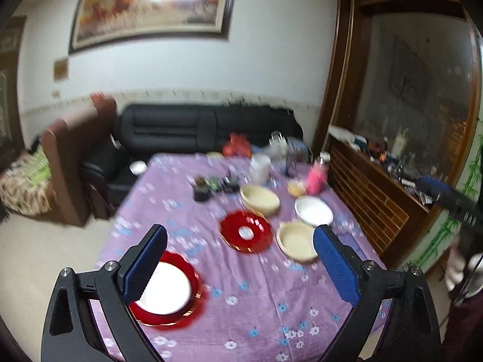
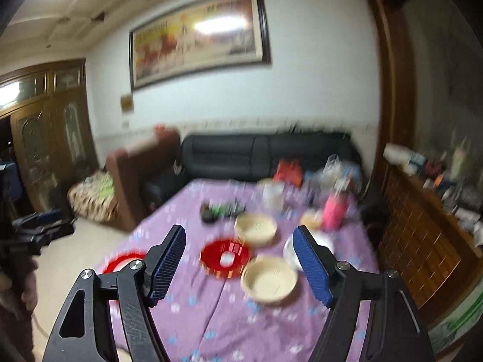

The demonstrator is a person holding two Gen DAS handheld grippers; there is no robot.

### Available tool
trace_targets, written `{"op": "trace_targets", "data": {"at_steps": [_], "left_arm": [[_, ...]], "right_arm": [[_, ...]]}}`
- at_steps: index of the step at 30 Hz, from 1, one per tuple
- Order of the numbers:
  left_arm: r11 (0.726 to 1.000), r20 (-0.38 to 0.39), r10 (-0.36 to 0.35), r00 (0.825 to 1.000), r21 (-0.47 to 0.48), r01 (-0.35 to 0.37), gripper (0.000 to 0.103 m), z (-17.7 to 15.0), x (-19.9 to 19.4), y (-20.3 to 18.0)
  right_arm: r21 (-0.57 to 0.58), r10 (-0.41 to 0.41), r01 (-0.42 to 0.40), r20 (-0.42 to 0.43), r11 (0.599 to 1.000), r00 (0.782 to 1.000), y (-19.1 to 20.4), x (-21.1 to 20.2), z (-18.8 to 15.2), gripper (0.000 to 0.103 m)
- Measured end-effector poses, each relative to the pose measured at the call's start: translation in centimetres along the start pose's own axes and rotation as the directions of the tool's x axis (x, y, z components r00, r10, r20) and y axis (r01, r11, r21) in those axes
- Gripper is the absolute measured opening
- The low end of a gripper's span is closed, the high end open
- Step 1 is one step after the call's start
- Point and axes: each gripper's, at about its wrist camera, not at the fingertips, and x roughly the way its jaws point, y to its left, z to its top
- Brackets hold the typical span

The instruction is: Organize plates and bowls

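Observation:
On the purple flowered tablecloth (image 1: 250,298) lie a large red plate with a white centre (image 1: 169,289), a smaller red plate (image 1: 245,231), two cream bowls (image 1: 297,241) (image 1: 260,198) and a white bowl (image 1: 314,211). My left gripper (image 1: 240,262) is open and empty above the table's near part, its left finger over the large red plate. In the right wrist view my right gripper (image 2: 238,264) is open and empty, above the small red plate (image 2: 225,258) and near cream bowl (image 2: 269,279). The far cream bowl (image 2: 256,229) and white bowl (image 2: 289,250) lie behind.
Clutter stands at the table's far end: a pink bottle (image 1: 317,178), a white cup (image 1: 259,166), dark small items (image 1: 208,185). A black sofa (image 1: 208,126) is behind the table, a wooden sideboard (image 1: 371,193) to the right, a brown chair (image 1: 75,157) to the left.

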Motion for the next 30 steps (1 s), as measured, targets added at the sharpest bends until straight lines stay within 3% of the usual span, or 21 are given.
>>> {"op": "trace_targets", "data": {"at_steps": [3, 7, 14, 18, 24, 30], "left_arm": [[0.998, -0.095, -0.039, 0.995, -0.05, 0.035, 0.097, -1.6, 5.4, 0.8], [0.991, -0.218, -0.066, 0.974, -0.127, 0.039, 0.097, -4.7, 12.2, 2.1], [0.99, -0.361, -0.067, 0.93, -0.142, 0.016, 0.097, -7.7, 19.9, 1.8], [0.987, -0.412, -0.092, 0.907, -0.158, 0.028, 0.097, -8.3, 23.3, 0.9], [0.957, -0.437, -0.099, 0.894, -0.287, -0.035, 0.097, -8.1, 28.6, 2.9], [0.903, -0.467, -0.124, 0.876, -0.418, -0.095, 0.097, -7.4, 34.3, 5.9]], "right_arm": [[0.065, -0.035, 0.043, -0.116, 0.997, 0.993, -3.4, 6.3, -3.4, 0.078], [0.223, -0.041, 0.098, -0.248, 0.97, 0.968, -9.0, 14.2, -8.1, 0.076], [0.327, -0.017, 0.149, -0.374, 0.933, 0.927, -13.2, 22.6, -13.4, 0.073], [0.389, 0.012, 0.14, -0.363, 0.911, 0.932, -14.2, 25.0, -14.1, 0.072], [0.338, 0.085, 0.034, -0.33, 0.941, 0.94, -10.8, 29.1, -10.9, 0.072], [0.248, 0.108, 0.008, -0.451, 0.969, 0.886, -7.7, 38.2, -7.4, 0.07]]}}
